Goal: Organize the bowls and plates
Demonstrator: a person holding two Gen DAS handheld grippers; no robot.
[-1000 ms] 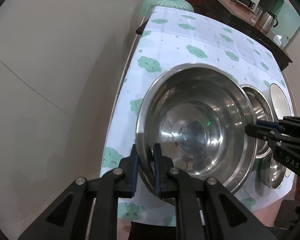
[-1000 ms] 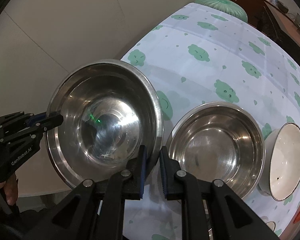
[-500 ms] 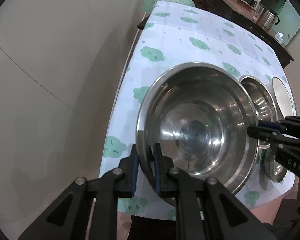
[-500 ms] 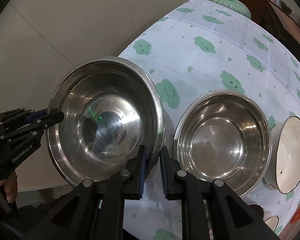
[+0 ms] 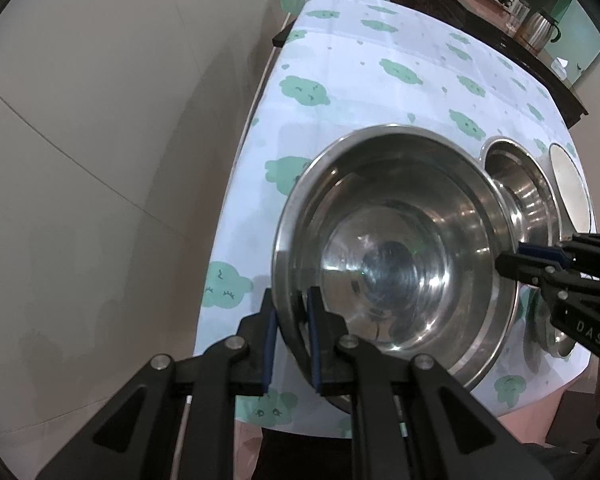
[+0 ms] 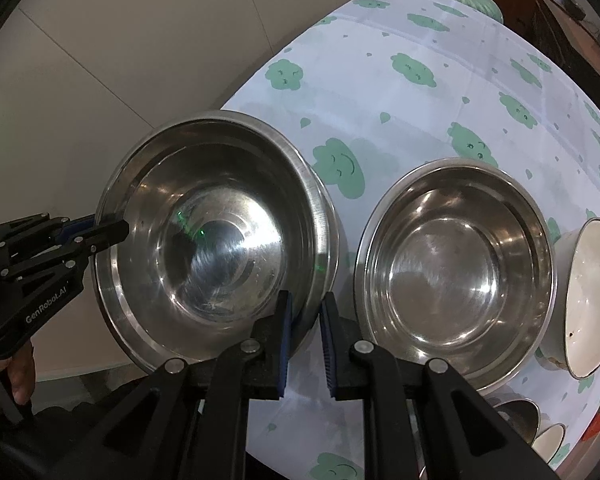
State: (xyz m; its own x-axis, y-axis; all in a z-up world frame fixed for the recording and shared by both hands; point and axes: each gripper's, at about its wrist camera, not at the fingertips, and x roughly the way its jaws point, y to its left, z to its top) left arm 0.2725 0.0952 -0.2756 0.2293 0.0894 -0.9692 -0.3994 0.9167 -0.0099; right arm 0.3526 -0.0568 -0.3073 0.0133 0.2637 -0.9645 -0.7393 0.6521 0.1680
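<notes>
A bench (image 5: 420,80) covered in a pale cloth printed with green clouds runs away from the viewer, its near corner beside a bare tiled floor.

The largest thing is a wide steel bowl (image 6: 216,240), held in the air just over that near corner, tilted so its mouth faces the cameras. Two black tongs carry it together. The left tongs (image 5: 292,344) are clamped on the rim nearest the floor side, one blue-padded finger inside the bowl and one outside. The right tongs (image 6: 306,340) pinch the opposite rim the same way. Each grip takes only a thin strip of polished metal.

Next in size, a second steel bowl (image 6: 456,276) sits upright on the cloth just beside the held one. Beyond it stands a white bowl with a dark rim (image 6: 592,300), tipped on its side and touching or nearly touching the second steel bowl. Smaller dishes (image 6: 540,432) crowd the bench's near edge, partly hidden.

Likely risks, as a judgement:
- The held bowl hangs partly past the bench edge; if either pinch slides on the smooth rim, it could swing down and fall to the floor.
- If the two hands move out of step, the bowl may twist free of one pair of tongs.
- Set down carelessly, its wide rim could strike the second steel bowl and push it into the white bowl, which looks breakable.
</notes>
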